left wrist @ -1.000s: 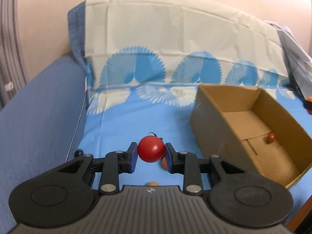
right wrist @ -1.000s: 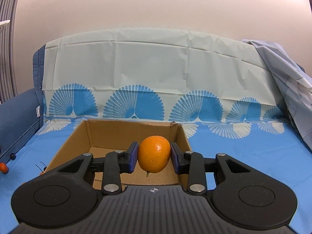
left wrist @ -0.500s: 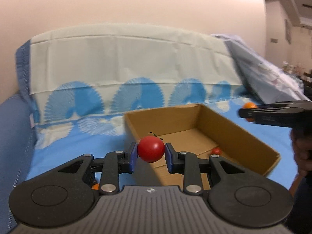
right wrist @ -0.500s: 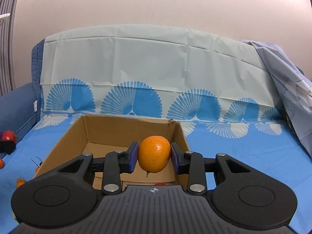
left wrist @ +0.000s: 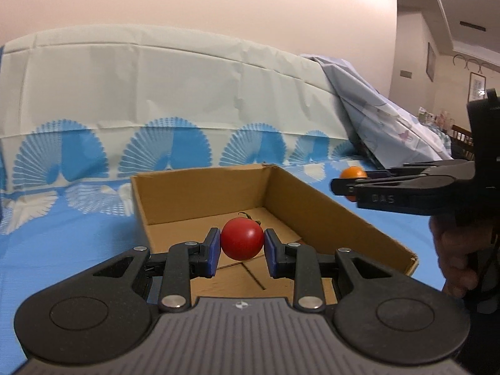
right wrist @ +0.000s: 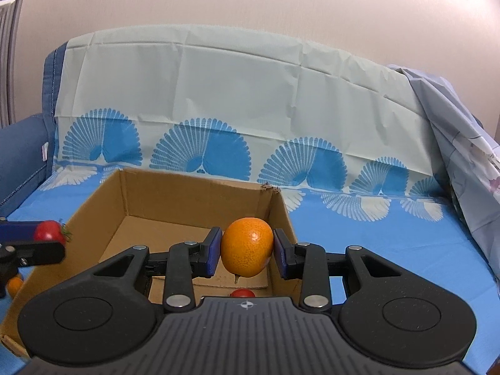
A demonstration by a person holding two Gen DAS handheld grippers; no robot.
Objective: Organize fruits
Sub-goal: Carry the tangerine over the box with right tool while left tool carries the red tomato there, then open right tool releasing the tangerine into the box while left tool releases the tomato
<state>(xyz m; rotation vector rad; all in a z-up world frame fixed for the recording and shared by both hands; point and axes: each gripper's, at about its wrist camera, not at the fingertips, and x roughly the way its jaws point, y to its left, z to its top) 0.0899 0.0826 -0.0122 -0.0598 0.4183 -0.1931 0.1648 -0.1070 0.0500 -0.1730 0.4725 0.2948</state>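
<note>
A: Left gripper (left wrist: 241, 251) has swung round since a second ago. It was out over the blue sheet then; now it's held level above the cardboard box (left wrist: 325, 218), blue pads clamped tight on the red tomato (left wrist: 242, 238).

B: And the tomato's glossy, round, with a little dry stem curling off the top. It hangs over the box floor, not touching it.

A: Over on the right wrist view, barely any change. Right gripper (right wrist: 247, 251) stays level, pinching the orange (right wrist: 247, 246) between its pads, above the box near its right wall.

B: Dimpled peel on that one, slightly oval. Below it a small red fruit (right wrist: 242, 292) lies on the box floor, half hidden by the gripper body.

A: From the left camera you see the right gripper side-on, a hand (left wrist: 453, 256) wrapped round its handle.

B: Box is plain corrugated brown, open-topped, flaps seamed across the bottom. Beyond it, the smooth blue sheet (right wrist: 375, 234) with white fan prints, then the creased pale backrest cover (right wrist: 234, 93).

A: Far left, another small orange fruit (right wrist: 14, 285) sits outside the box.
</note>
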